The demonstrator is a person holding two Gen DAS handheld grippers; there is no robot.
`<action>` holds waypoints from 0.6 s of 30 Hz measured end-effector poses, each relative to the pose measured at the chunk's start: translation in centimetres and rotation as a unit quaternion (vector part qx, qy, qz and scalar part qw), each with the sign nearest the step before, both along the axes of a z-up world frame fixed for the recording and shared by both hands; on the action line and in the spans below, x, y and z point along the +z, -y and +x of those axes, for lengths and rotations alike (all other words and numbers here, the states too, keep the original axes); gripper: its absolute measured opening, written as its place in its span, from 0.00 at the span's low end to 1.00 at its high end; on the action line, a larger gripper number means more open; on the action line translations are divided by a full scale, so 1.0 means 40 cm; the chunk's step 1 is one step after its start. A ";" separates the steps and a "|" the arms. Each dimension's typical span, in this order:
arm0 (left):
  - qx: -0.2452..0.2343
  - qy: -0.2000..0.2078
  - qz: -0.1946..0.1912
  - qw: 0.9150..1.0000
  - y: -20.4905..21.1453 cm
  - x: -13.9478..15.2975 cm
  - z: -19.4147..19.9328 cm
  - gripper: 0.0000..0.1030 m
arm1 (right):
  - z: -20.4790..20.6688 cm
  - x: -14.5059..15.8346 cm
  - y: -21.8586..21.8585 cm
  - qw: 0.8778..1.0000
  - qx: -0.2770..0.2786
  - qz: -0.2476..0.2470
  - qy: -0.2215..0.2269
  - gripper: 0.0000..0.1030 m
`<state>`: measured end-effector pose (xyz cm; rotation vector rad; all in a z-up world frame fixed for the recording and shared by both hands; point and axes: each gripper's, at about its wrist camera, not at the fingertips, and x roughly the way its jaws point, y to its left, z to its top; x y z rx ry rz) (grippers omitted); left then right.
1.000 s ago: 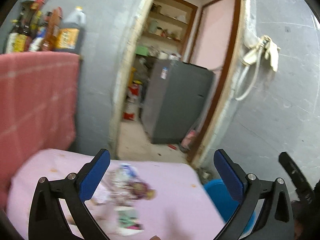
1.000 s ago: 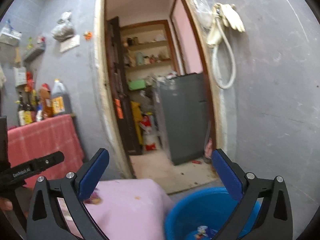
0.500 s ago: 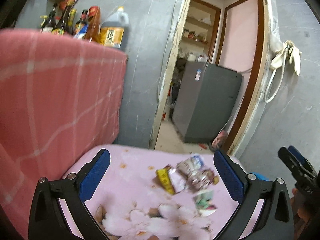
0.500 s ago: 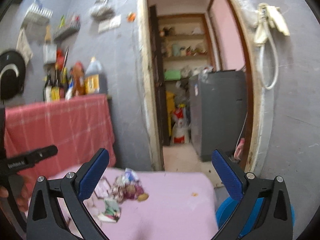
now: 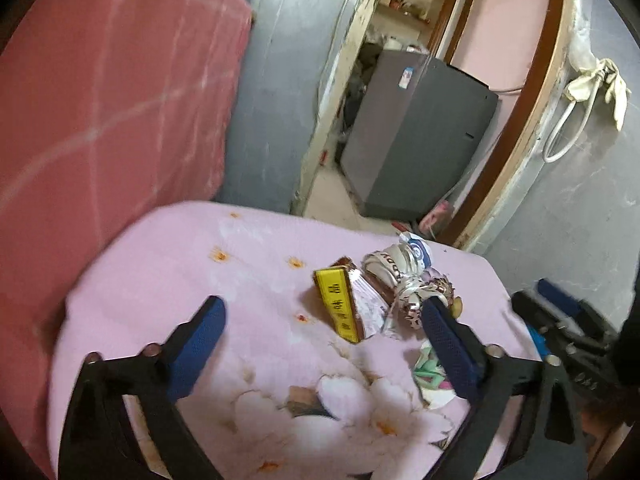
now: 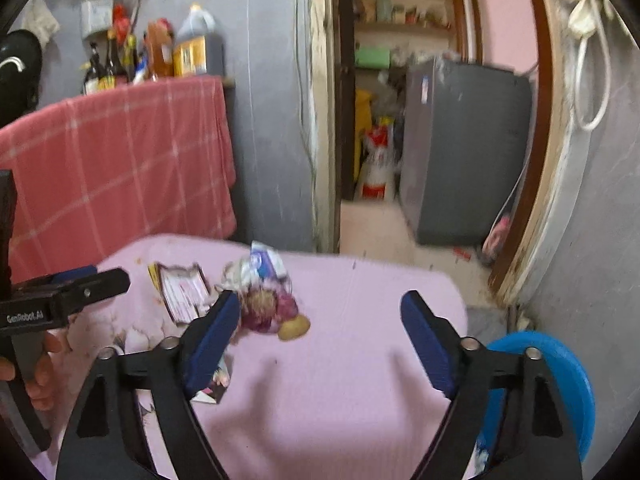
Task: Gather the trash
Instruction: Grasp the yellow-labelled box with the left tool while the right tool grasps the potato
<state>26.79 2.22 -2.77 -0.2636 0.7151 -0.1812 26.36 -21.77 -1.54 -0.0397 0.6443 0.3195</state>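
Observation:
A pile of trash lies on the pink flowered table [image 5: 168,272]: a yellow-edged wrapper [image 5: 340,308], a crumpled silver and blue packet [image 5: 400,264], a purple foil wrapper [image 6: 268,308] and a flat paper piece [image 5: 432,376]. My left gripper [image 5: 320,328] is open and empty, low over the table with the pile between its fingers toward the right one. My right gripper [image 6: 320,320] is open and empty above the table [image 6: 360,360], its left finger beside the purple wrapper. A blue bin [image 6: 560,380] sits on the floor at the table's right.
A red checked cloth [image 6: 120,152] hangs at the left with several bottles [image 6: 160,56] above it. An open doorway [image 6: 380,220] behind the table leads to a grey fridge [image 6: 460,152]. A hose and gloves [image 5: 592,88] hang on the right wall.
Both grippers have tilted down and moved closer to the table. The trash pile now lies nearer the fingers, and the blue bin has slid to the right edge of the right view.

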 end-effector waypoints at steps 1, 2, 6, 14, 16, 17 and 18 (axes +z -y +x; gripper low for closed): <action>-0.004 -0.007 -0.007 1.000 0.001 -0.003 0.009 0.76 | 0.012 -0.011 -0.002 1.000 0.005 -0.001 -0.015 0.67; -0.008 -0.013 -0.012 1.000 0.004 -0.007 0.018 0.72 | 0.026 -0.022 -0.007 0.999 0.009 -0.005 -0.034 0.65; -0.015 -0.037 -0.027 0.999 0.019 -0.019 0.044 0.57 | 0.059 -0.063 -0.030 0.996 0.028 -0.023 -0.081 0.49; -0.016 -0.075 -0.040 0.996 0.024 -0.044 0.084 0.23 | 0.100 -0.107 -0.063 0.991 0.048 -0.048 -0.117 0.32; -0.017 -0.075 -0.040 0.996 0.027 -0.044 0.084 0.22 | 0.103 -0.110 -0.066 0.990 0.053 -0.049 -0.121 0.23; -0.018 -0.072 -0.040 0.996 0.029 -0.043 0.082 0.21 | 0.099 -0.110 -0.067 0.990 0.057 -0.050 -0.121 0.21; -0.017 -0.071 -0.040 0.997 0.029 -0.042 0.080 0.21 | 0.099 -0.109 -0.068 0.990 0.058 -0.051 -0.120 0.20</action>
